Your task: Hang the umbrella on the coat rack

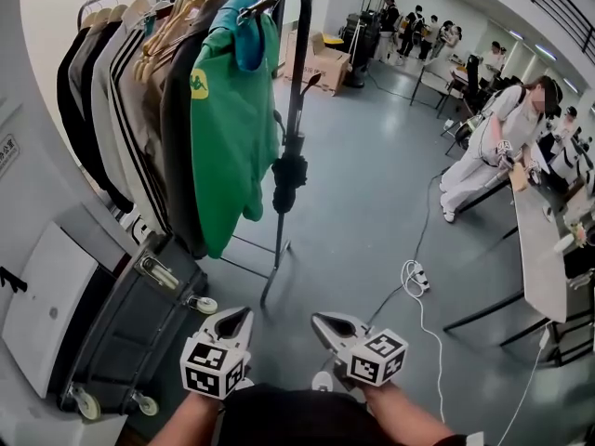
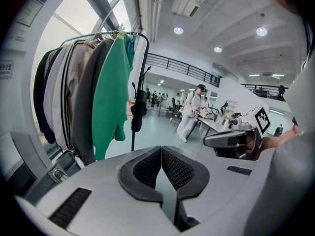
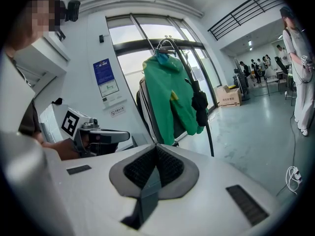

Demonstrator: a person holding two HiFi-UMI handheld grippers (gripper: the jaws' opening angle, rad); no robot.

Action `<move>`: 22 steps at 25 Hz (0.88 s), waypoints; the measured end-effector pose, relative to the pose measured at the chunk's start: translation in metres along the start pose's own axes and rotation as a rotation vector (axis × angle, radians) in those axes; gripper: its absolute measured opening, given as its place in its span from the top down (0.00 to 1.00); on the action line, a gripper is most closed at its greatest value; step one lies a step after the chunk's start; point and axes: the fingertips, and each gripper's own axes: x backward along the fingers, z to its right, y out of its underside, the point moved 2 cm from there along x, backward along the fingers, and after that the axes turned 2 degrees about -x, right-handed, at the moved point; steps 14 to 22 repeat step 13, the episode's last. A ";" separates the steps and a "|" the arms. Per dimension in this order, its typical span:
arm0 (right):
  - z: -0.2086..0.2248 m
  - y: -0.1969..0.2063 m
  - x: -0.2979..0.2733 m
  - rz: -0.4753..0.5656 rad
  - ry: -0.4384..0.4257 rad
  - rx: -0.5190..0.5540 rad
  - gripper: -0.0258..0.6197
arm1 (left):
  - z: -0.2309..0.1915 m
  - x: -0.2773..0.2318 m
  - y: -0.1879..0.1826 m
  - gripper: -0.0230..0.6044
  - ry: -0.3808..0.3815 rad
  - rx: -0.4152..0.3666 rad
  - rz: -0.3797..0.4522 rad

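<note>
A black folded umbrella [image 1: 288, 182] hangs against the end post of the black coat rack [image 1: 298, 35], its handle pointing up beside the post. It also shows in the left gripper view as the umbrella [image 2: 138, 109] and in the right gripper view as the umbrella [image 3: 200, 102]. My left gripper [image 1: 233, 323] and right gripper [image 1: 331, 324] are held low and close to my body, well short of the rack. Both are shut with nothing between the jaws. The left gripper's tips [image 2: 161, 149] and the right gripper's tips [image 3: 156, 146] meet.
A green top [image 1: 232, 119] and several dark and striped garments hang on the rack. A dark suitcase [image 1: 139, 314] lies at the lower left. A power strip with white cable [image 1: 416, 277] lies on the floor. A person in white [image 1: 479, 156] stands by a long table [image 1: 539, 249] at the right.
</note>
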 end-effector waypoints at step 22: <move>-0.005 0.000 0.004 0.007 0.002 0.013 0.94 | 0.002 0.005 -0.001 0.94 0.001 -0.008 0.006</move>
